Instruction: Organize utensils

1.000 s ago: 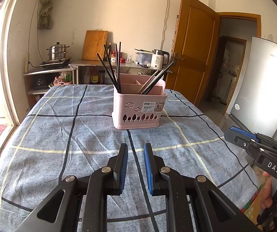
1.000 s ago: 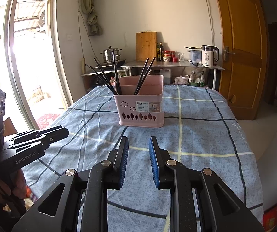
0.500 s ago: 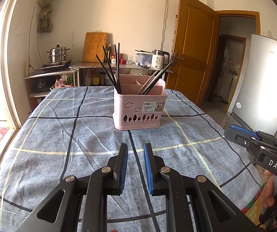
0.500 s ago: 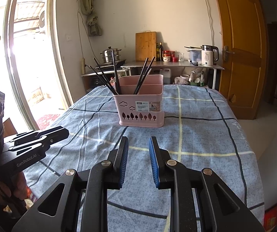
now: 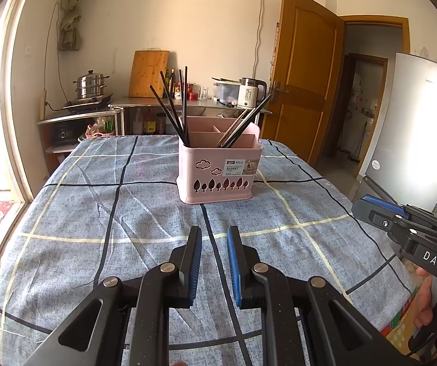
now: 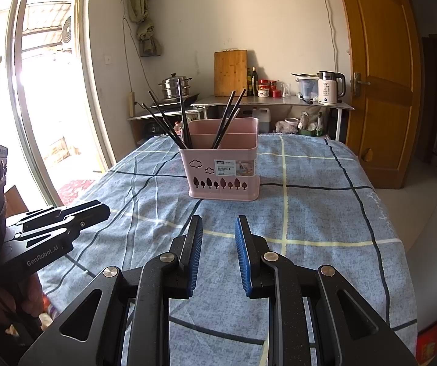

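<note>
A pink utensil basket point(image 5: 220, 172) stands in the middle of the table on a blue checked cloth point(image 5: 120, 213). It also shows in the right wrist view point(image 6: 223, 170). Several black chopsticks point(image 5: 172, 109) lean out of its left compartment and several more point(image 5: 242, 125) lean out of the right one. My left gripper point(image 5: 213, 235) is open and empty, above the cloth in front of the basket. My right gripper point(image 6: 218, 224) is open and empty, also in front of the basket. Each gripper shows at the edge of the other's view.
Behind the table stand a steel counter point(image 5: 188, 103) with a kettle point(image 5: 250, 93), bottles and a cutting board point(image 5: 148, 73), and a steamer pot point(image 5: 91, 85) on a stove. A wooden door point(image 5: 306, 70) and a fridge point(image 5: 416, 134) are at the right, a window at the left.
The left wrist view has drifted slightly, with the basket a little lower in frame. Both grippers stay open and empty; the right one has not visibly moved.
</note>
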`<action>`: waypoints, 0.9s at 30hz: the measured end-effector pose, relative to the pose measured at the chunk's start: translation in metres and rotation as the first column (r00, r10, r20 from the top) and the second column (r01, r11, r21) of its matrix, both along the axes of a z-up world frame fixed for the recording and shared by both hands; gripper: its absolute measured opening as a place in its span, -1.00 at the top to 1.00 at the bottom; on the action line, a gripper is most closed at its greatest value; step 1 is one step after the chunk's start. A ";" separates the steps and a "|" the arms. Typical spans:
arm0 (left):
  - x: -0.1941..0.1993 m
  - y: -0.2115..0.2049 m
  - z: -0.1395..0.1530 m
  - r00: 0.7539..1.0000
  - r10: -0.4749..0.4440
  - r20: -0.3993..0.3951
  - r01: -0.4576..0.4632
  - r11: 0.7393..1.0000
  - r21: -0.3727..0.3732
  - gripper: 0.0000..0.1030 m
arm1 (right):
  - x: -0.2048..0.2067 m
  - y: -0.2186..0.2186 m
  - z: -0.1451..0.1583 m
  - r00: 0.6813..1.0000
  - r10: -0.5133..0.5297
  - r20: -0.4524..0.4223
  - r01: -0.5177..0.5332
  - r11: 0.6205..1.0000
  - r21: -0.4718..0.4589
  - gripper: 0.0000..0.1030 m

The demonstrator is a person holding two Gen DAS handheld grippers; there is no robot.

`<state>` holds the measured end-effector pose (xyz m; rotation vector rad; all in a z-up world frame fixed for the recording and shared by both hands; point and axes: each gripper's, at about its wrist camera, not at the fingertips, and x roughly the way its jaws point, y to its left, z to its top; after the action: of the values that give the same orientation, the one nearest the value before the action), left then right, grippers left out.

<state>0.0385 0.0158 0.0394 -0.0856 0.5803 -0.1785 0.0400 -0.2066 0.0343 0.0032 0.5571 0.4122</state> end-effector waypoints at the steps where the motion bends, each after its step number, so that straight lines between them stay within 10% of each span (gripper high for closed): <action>1: 0.000 0.000 0.000 1.000 0.000 0.001 0.000 1.000 0.002 0.68 | 0.000 0.000 0.000 1.000 0.000 -0.001 0.000 1.000 -0.001 0.56; 27: -0.004 -0.008 0.002 1.000 -0.008 0.015 0.008 0.999 0.036 0.68 | 0.000 0.001 0.001 1.000 0.003 0.000 -0.003 1.000 -0.002 0.56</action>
<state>0.0341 0.0082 0.0411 -0.0471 0.5686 -0.1761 0.0401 -0.2052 0.0349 0.0001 0.5574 0.4145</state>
